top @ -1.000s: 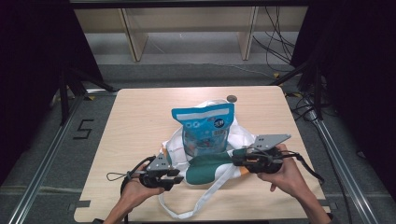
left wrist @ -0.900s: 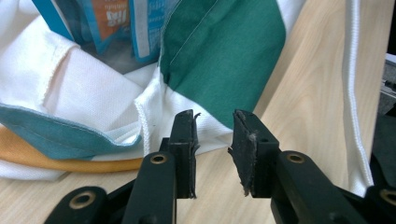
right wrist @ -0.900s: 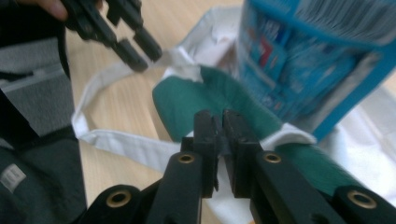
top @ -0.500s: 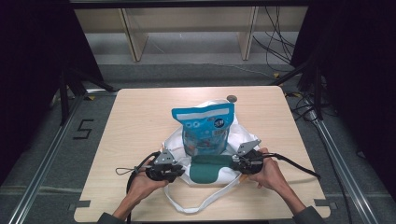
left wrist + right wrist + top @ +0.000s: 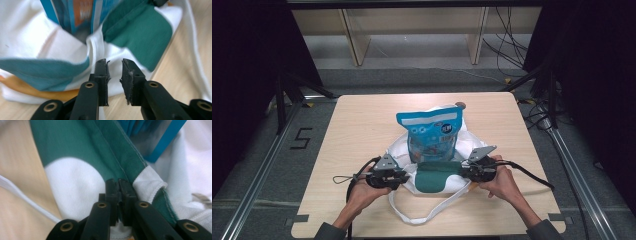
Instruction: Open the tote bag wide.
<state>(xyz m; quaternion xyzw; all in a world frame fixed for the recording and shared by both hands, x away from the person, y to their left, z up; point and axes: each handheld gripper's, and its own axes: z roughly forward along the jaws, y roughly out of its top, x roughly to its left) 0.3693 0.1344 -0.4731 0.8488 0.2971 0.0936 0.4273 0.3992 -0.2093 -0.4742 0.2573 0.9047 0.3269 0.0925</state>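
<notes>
Left claw has let go — right claw still pinches bag.

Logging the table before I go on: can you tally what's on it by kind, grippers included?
Blue snack pouch: 1
White and green cloth bag: 1
Small dark round object at the far edge of the bag, too small to identify: 1
Handheld grippers: 2, the left gripper and the right gripper
Total: 5

One tabletop. One white-and-green cloth bag. One blue snack pouch, upright in the bag. Two claws: left claw, right claw. Two hands.
</notes>
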